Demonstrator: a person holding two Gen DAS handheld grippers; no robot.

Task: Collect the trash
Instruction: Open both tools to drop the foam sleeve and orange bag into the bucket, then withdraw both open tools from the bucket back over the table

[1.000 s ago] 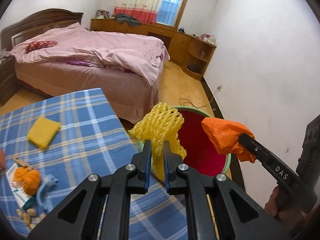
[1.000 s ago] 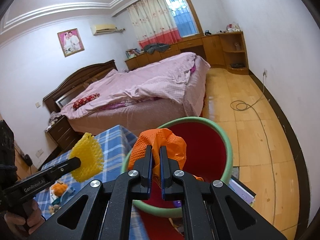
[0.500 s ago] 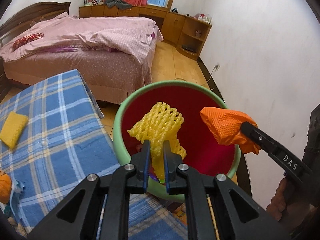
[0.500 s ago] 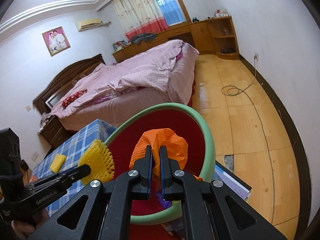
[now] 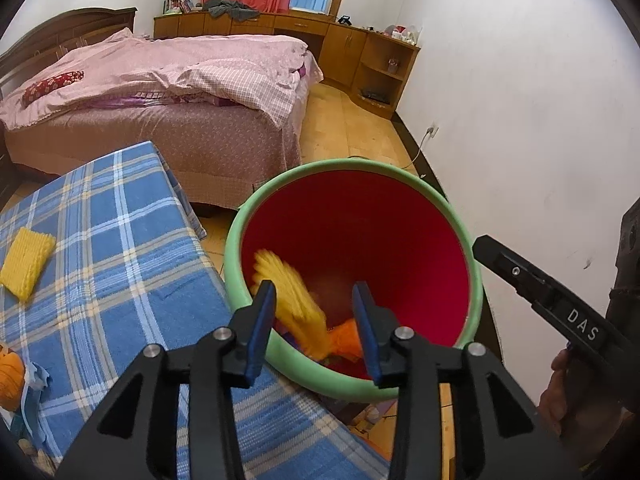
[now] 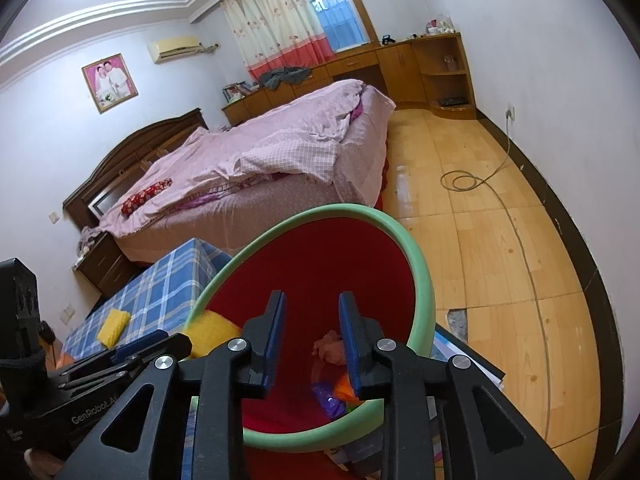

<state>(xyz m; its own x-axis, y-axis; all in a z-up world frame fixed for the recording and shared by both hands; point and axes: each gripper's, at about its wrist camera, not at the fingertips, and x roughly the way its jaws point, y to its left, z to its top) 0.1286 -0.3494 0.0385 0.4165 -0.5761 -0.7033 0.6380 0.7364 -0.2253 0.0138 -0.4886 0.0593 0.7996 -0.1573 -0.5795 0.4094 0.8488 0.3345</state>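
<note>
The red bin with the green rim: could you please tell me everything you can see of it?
The bin is a round, plastic-looking tub, red inside with a thick pale green rim. It stands upright on the floor against the checked table, below both grippers. Inside lie a yellow foam net, blurred as it falls, an orange net, pinkish crumpled trash and a purple wrapper. Nothing grips it.

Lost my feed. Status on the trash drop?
Both claws opening, left, right, nothing gripped. Yellow net falling into bin. Nothing in the way.
</note>
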